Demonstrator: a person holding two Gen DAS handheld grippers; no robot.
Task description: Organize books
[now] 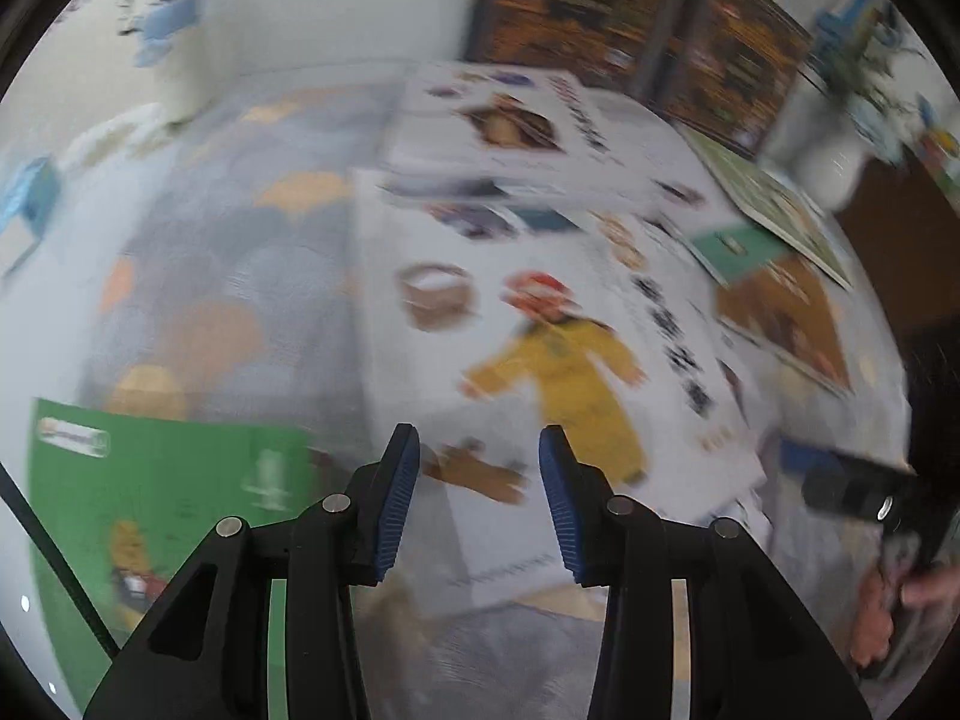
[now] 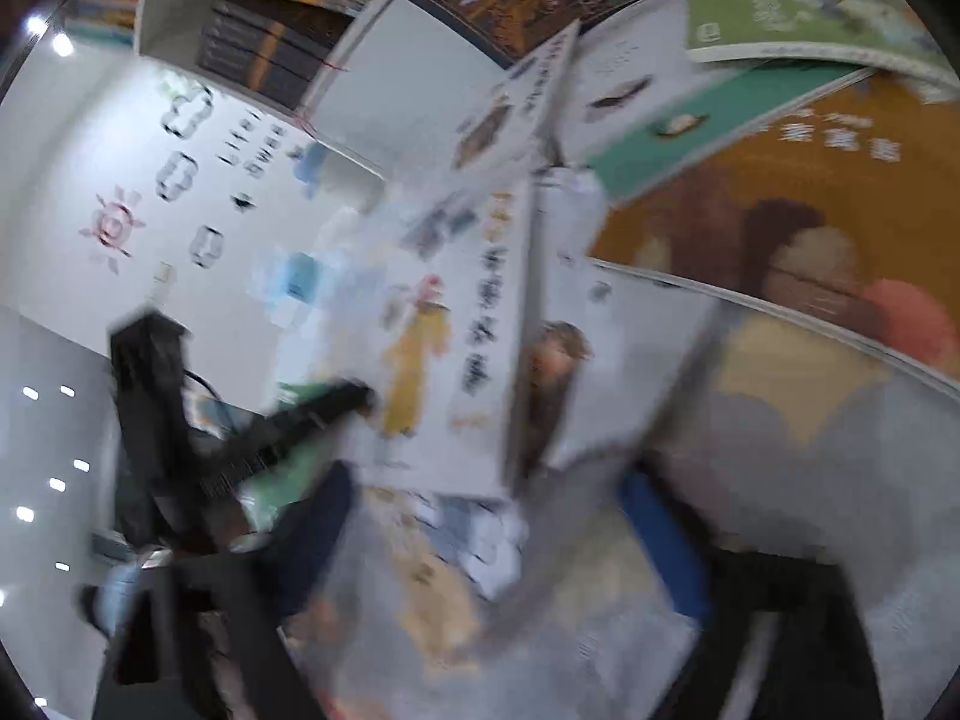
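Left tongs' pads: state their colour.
Blue, ribbed pads on black arms, clearest in the left wrist view.

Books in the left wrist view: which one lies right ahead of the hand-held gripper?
The white book with the yellow-suited figure; the green book lies off to the left, the orange-brown one to the right.
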